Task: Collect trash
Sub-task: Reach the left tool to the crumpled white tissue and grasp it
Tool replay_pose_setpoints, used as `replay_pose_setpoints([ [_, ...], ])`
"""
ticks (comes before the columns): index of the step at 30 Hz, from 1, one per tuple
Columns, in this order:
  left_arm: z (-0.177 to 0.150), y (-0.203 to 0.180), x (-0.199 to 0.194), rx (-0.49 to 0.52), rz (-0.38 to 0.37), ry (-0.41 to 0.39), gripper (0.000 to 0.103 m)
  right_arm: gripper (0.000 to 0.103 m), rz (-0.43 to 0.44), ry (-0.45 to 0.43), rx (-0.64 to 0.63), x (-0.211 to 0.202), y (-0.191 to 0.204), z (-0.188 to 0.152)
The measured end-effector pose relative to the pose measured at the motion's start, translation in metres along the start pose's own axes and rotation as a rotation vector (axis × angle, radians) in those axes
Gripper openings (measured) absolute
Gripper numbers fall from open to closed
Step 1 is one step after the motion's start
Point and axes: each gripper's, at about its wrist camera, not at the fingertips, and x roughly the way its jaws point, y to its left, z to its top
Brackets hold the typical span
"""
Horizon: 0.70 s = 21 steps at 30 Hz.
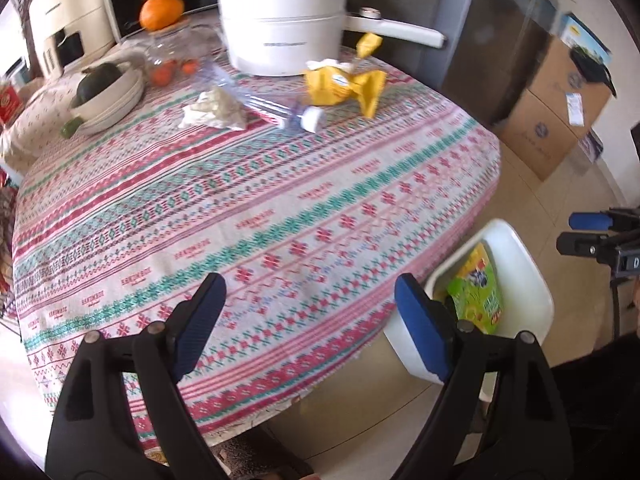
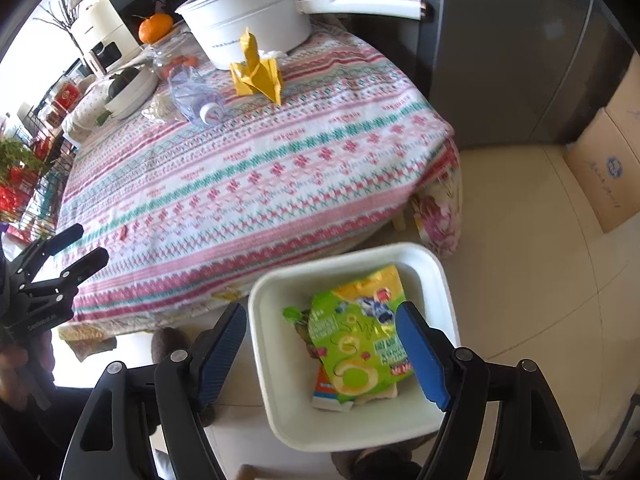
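On the patterned tablecloth, at the far side, lie a yellow wrapper, a crumpled white tissue and a crushed clear bottle. My left gripper hangs open over the table's near edge with nothing between its fingers. My right gripper is open above the white bin on the floor. A green snack packet lies in the bin on other packaging. The right wrist view also shows the yellow wrapper, the bottle and the left gripper.
A white pot with a long handle stands behind the trash. Beside it are an orange on a glass jar and a bowl holding a dark green vegetable. A grey fridge and cardboard boxes stand to the right.
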Motion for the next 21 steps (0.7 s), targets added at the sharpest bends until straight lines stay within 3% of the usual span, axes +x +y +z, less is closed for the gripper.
replay_pose_setpoints([
  [5,0.027,0.039,0.008,-0.116,0.027,-0.034,0.086,0.081,0.016,-0.011,-0.044,0.006,0.026,0.032],
  [8,0.044,0.056,0.015,-0.134,0.059,-0.072,0.086,0.081,0.024,-0.016,-0.068,0.014,0.039,0.052],
  [14,0.080,0.082,0.051,-0.102,0.113,-0.152,0.086,0.081,0.055,-0.035,-0.106,0.035,0.058,0.078],
  [21,0.119,0.095,0.096,-0.054,0.077,-0.179,0.085,0.081,0.037,-0.046,-0.140,0.057,0.061,0.086],
])
